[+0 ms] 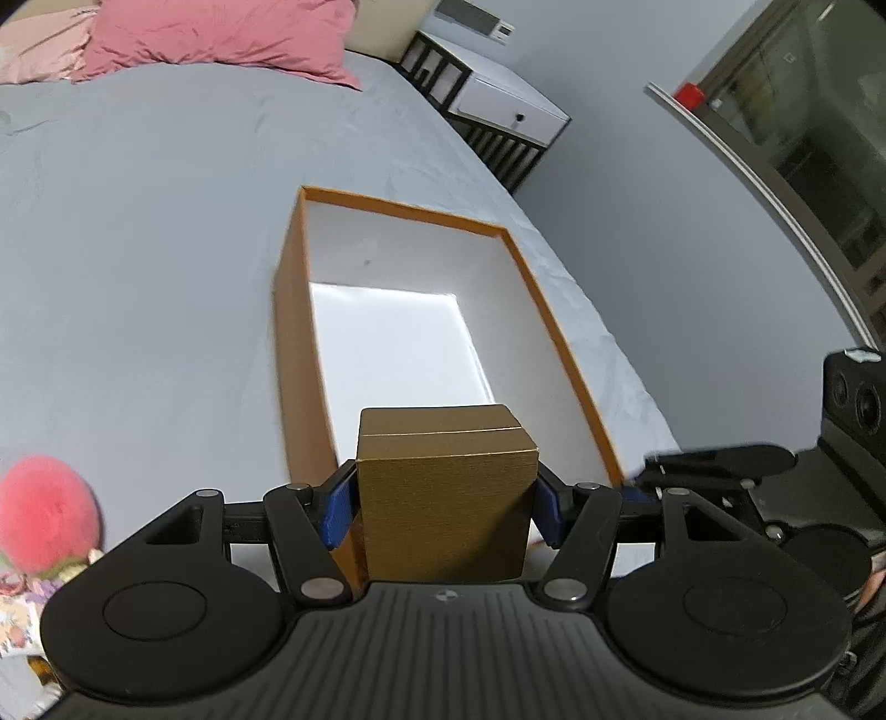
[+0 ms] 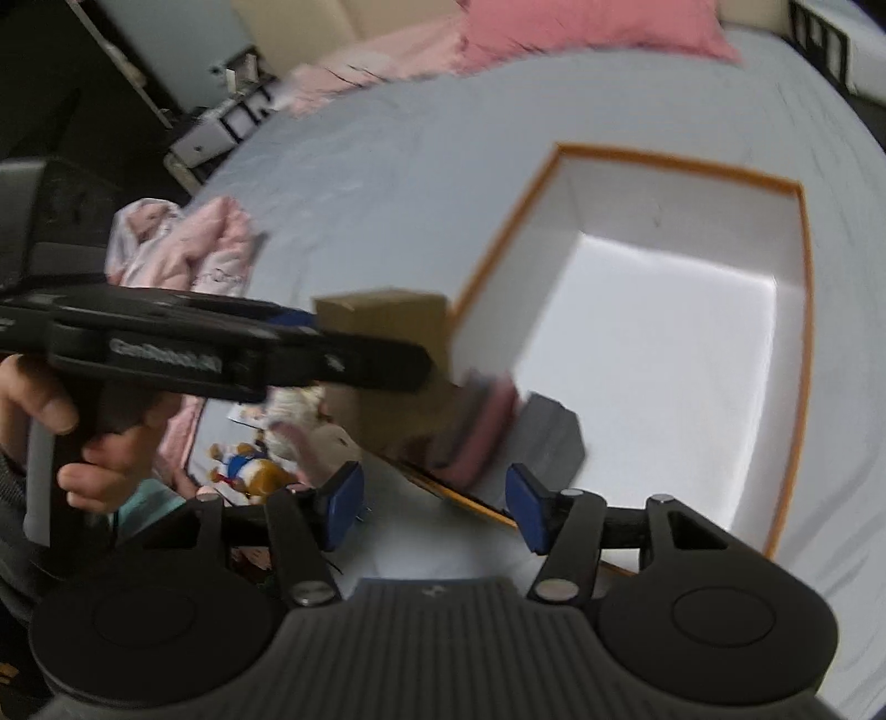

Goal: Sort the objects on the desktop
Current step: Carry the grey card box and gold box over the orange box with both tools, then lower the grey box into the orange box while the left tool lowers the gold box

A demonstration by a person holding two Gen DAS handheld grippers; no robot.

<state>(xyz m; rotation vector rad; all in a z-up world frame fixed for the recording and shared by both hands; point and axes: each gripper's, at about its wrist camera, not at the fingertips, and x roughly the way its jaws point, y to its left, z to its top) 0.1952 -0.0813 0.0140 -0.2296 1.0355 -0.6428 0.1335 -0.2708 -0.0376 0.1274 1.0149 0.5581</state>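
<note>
I see the orange box (image 1: 288,332) open on the grey bed (image 1: 138,249), white inside, with a blurred grey block (image 2: 551,437) and a pink-edged item (image 2: 487,426) at its near end. My left gripper (image 1: 443,507) is clenched on a gold box (image 1: 443,498) just over the near wall, while my right gripper (image 2: 437,504) hangs released with nothing between its pads. A pink pompom (image 1: 47,515) and small toys (image 2: 249,471) lie beside the box, pink pillows (image 1: 221,39) far behind.
</note>
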